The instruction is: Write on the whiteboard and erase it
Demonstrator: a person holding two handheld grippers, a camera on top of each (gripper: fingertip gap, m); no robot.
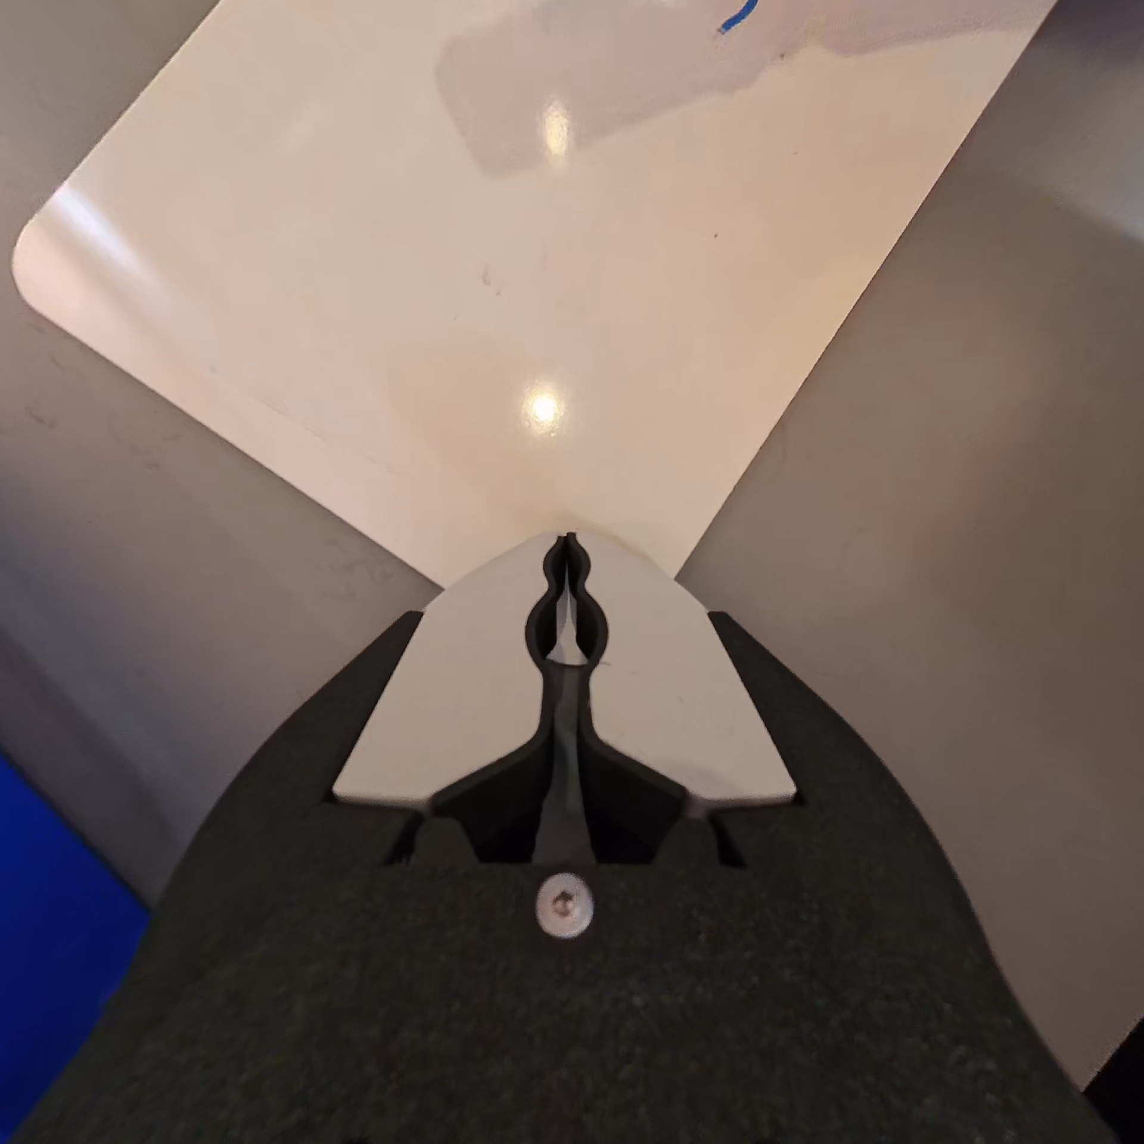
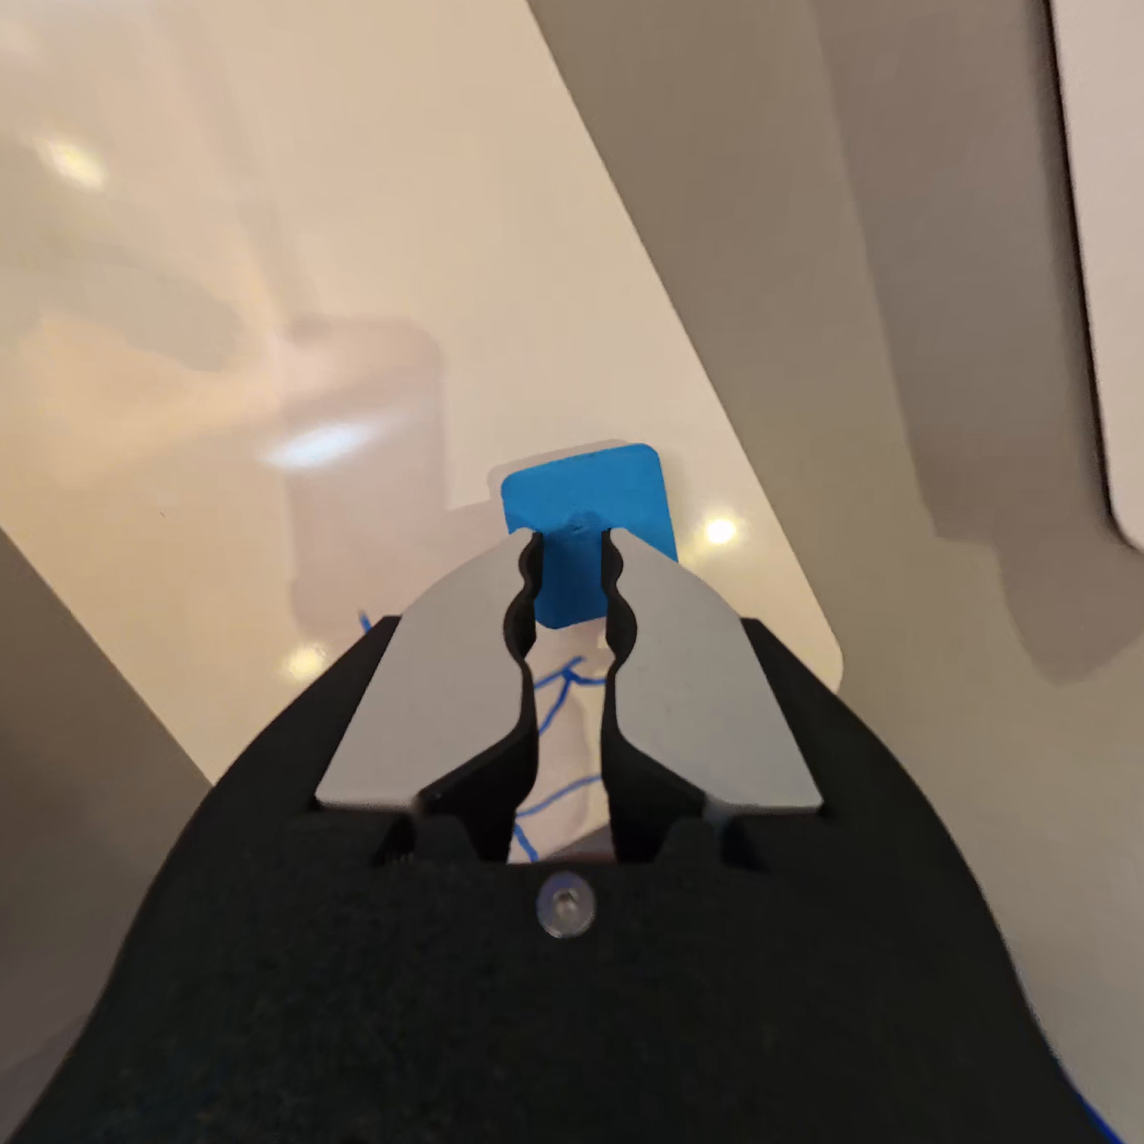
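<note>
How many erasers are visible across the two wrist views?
1: a blue rectangular eraser clamped by the right gripper against the glossy white whiteboard. None in the left view; others may lie outside.

Left gripper [image 1: 568, 537]: black textured body, pale grey finger plates, wavy black inner pads, one silver screw [image 1: 564, 907] centred below the fingers. Right gripper [image 2: 572, 532]: same build, same central screw [image 2: 564, 905].
</note>
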